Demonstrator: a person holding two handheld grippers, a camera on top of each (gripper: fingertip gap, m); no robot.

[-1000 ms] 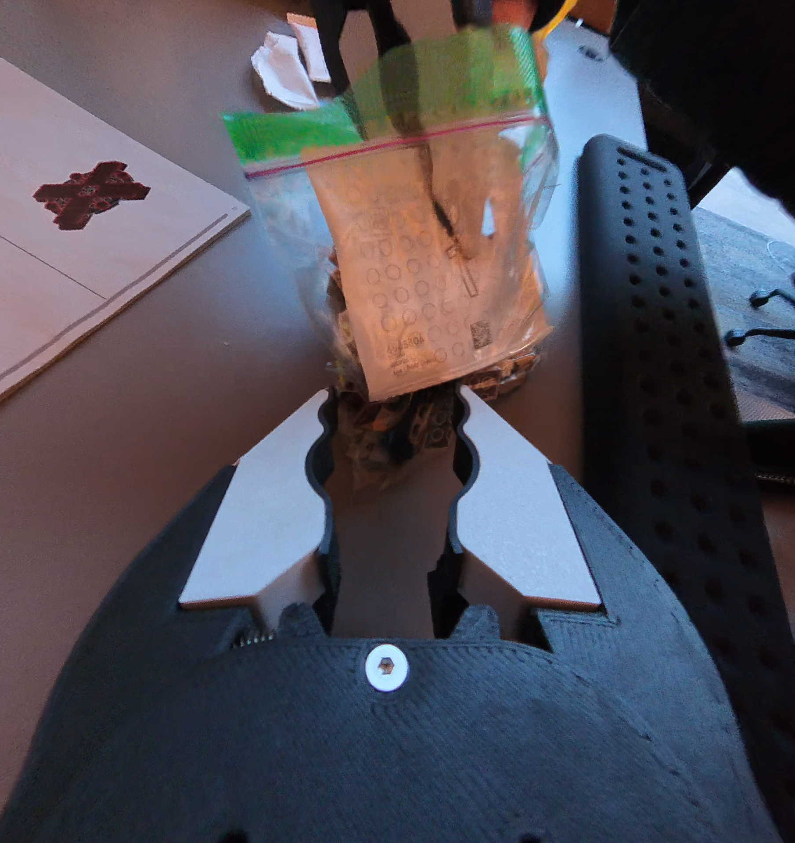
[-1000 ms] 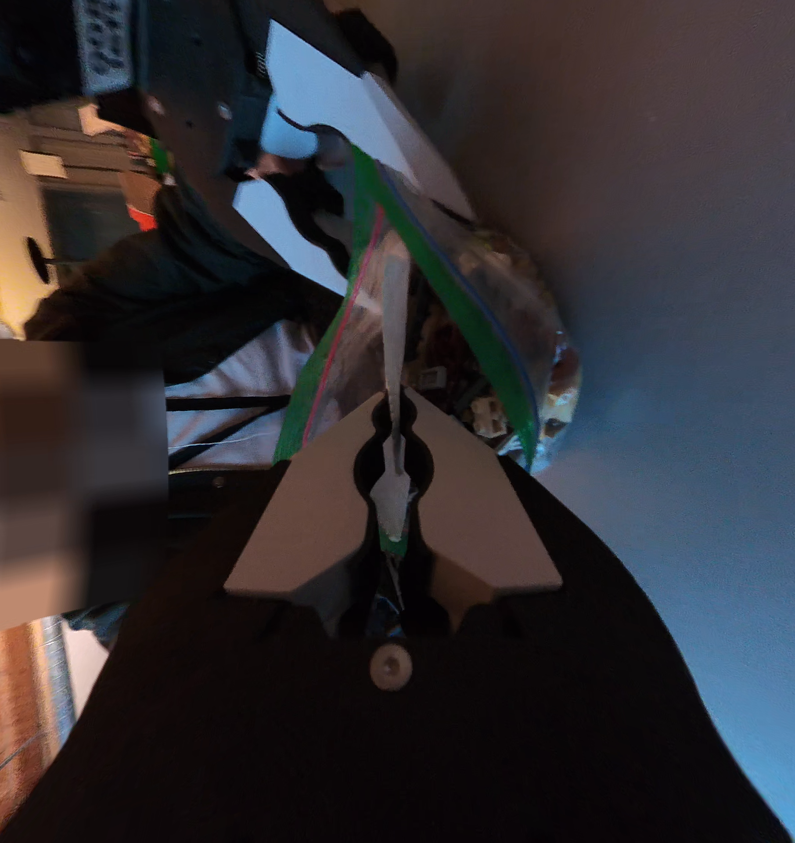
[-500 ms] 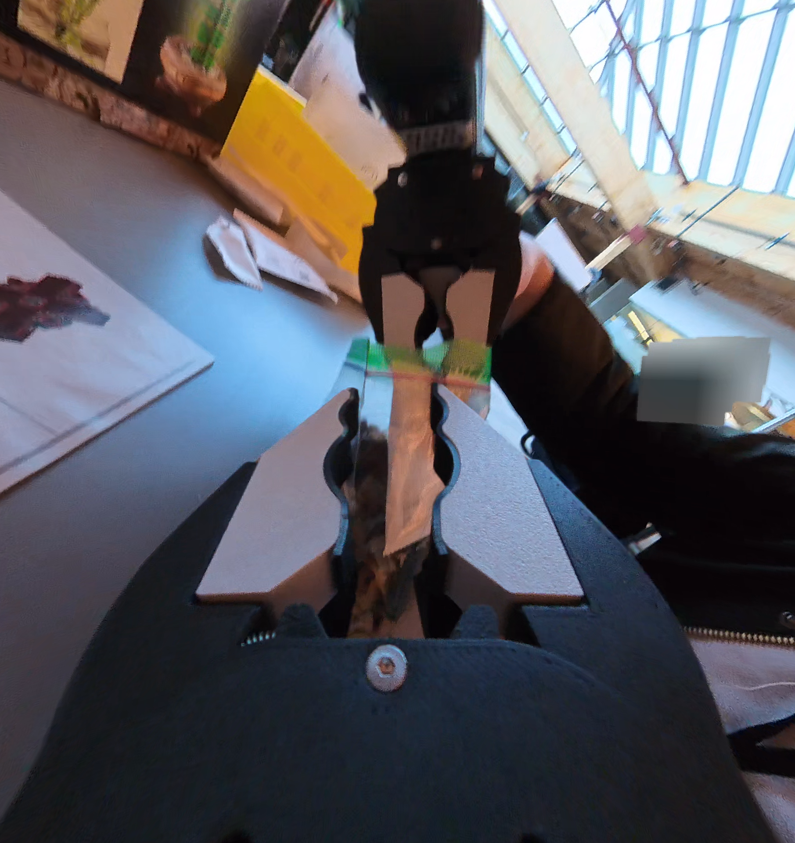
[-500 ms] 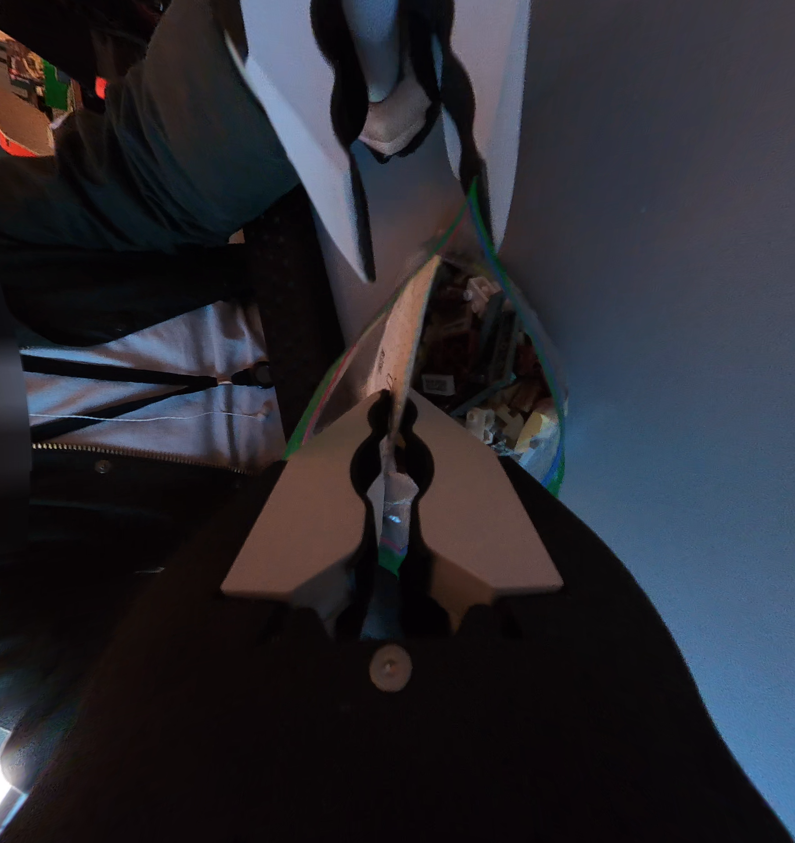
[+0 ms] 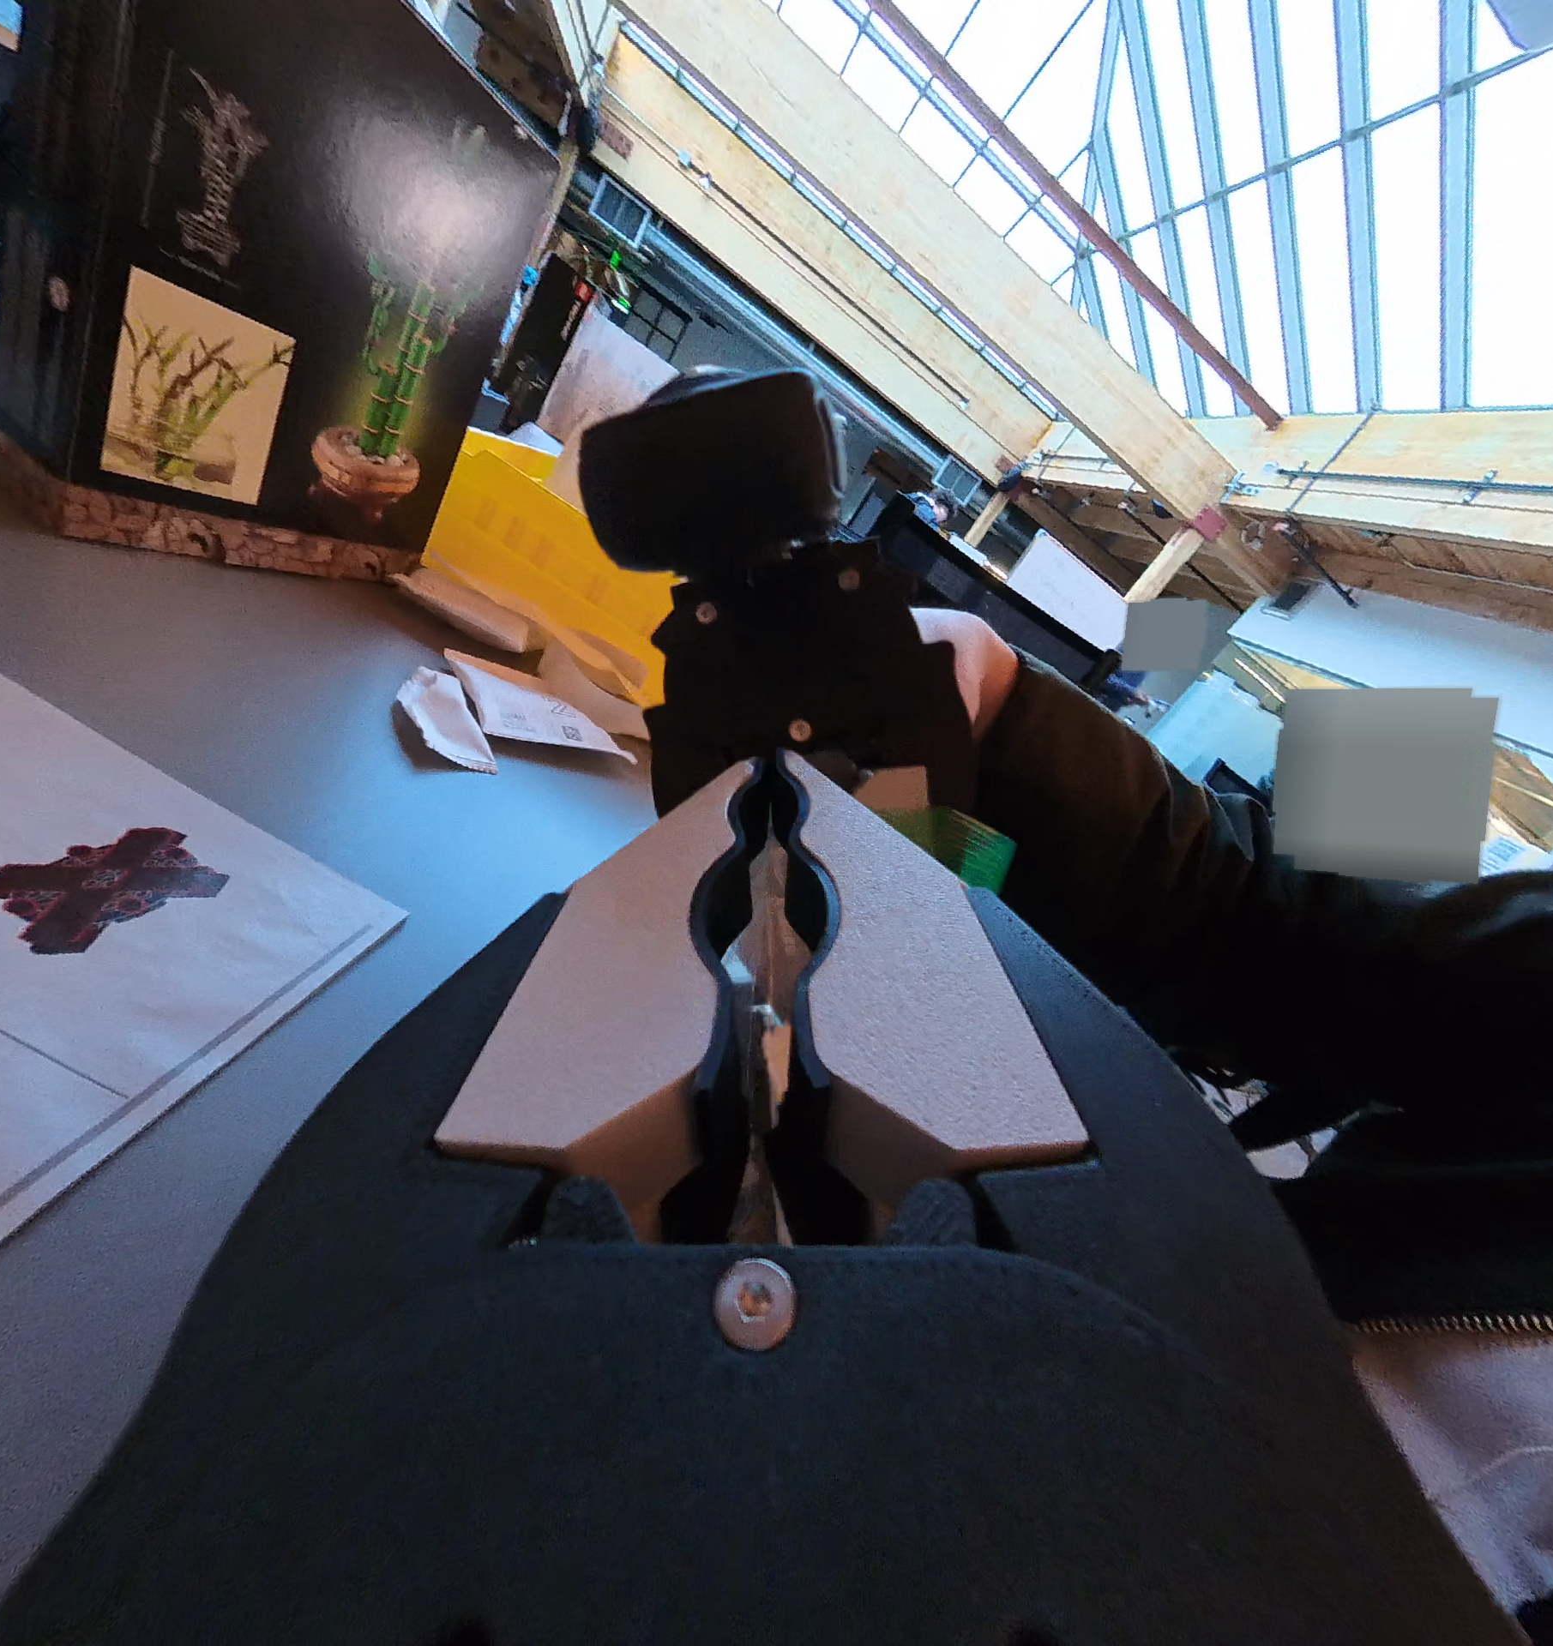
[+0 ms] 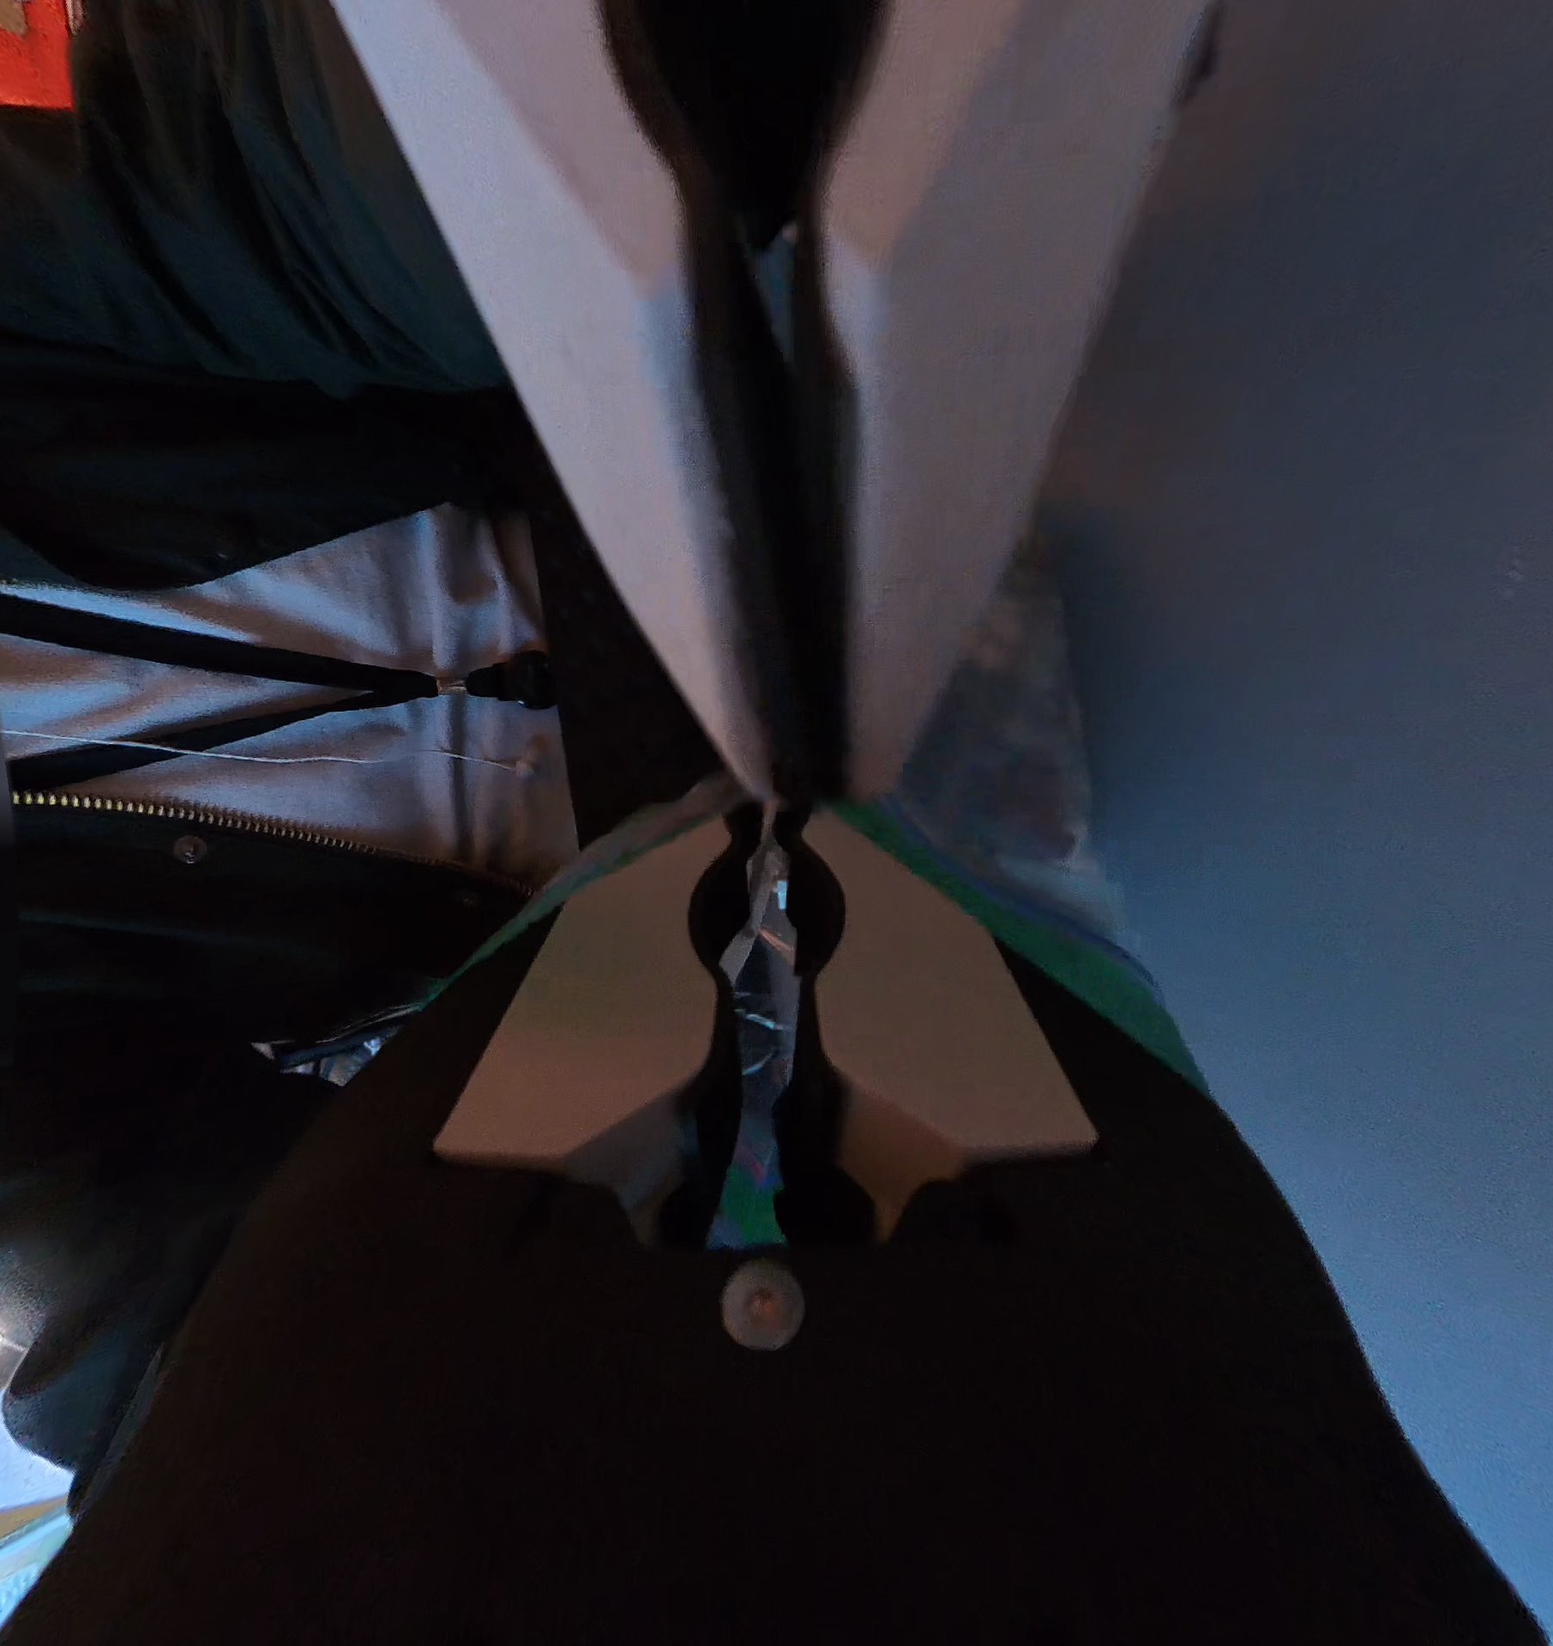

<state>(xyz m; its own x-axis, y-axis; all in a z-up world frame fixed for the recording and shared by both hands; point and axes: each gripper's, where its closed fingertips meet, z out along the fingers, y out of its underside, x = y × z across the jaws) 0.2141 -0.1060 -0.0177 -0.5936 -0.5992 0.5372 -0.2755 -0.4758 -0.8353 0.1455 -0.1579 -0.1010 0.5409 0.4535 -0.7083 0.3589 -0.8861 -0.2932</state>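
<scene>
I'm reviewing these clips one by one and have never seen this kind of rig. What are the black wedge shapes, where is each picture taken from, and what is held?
No robot here: a person holds a two-finger gripper in each hand, with a camera looking forward along its fingers.

The left wrist view shows the left gripper shut on a clear plastic bag with a green zip strip. Facing it is the other gripper, in a hand.

The right wrist view, dark and blurred, shows the right gripper shut on the same bag, tip to tip with the left one.

On the grey table lie a printed sheet, torn paper packets, a dark box picturing bamboo and a yellow tray.
</scene>
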